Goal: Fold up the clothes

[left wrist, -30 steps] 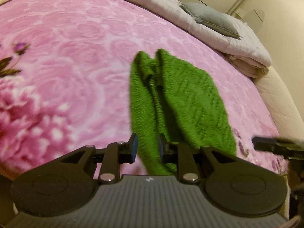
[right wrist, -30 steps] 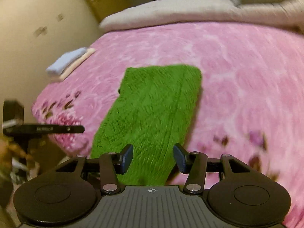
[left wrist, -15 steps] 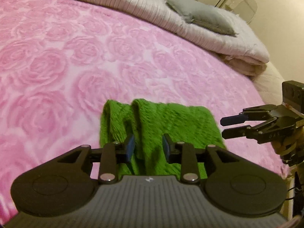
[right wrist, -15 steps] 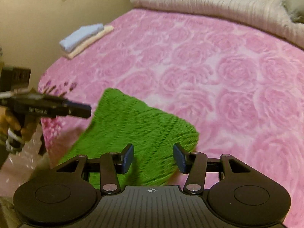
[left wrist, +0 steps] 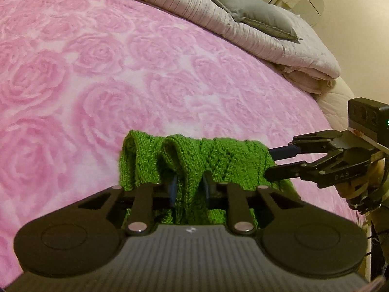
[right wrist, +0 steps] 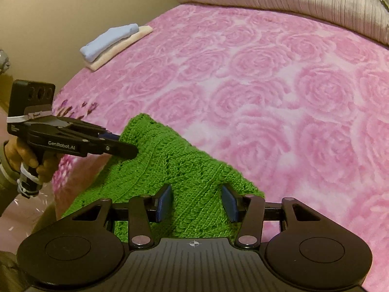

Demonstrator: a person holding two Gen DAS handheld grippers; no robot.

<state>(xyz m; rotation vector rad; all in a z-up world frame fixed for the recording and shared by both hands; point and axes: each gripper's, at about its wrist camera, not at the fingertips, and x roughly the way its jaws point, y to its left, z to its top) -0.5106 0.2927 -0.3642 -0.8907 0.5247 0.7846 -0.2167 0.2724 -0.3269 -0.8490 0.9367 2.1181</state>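
The bed (right wrist: 279,85) spread out ahead of both tongs, covered by a plush pink blanket (left wrist: 102,77) embossed with large roses, soft and deep-piled. Beyond it, far from the tongs, lay a bulky pale quilt (left wrist: 184,2) with ribbed stitching and a flat grey cushion (left wrist: 252,17) on top. Well off past the left tongs, near the bed's edge, sat a small stack of folded cloths (right wrist: 114,43), blue on cream.

The task's garment, a green sweater (right wrist: 184,170) of chunky, open knit, lay bunched at the near edge of the bed, directly at both tongs, its thick layers rolled into rounded loops in the left view.

The left tongs (left wrist: 188,187) had just been closing and stood narrow, pinched on a fold of the knit. The right tongs (right wrist: 197,202) stood wide, with the sweater between the pads; whether they pressed on it could not be told.

This looked like the middle of a fold, with the doubled sweater gripped at its near edge on two sides. The next move probably called for carrying both corners together, level and in step, since such a heavy, stretchy knit would sag and slip if one side led.
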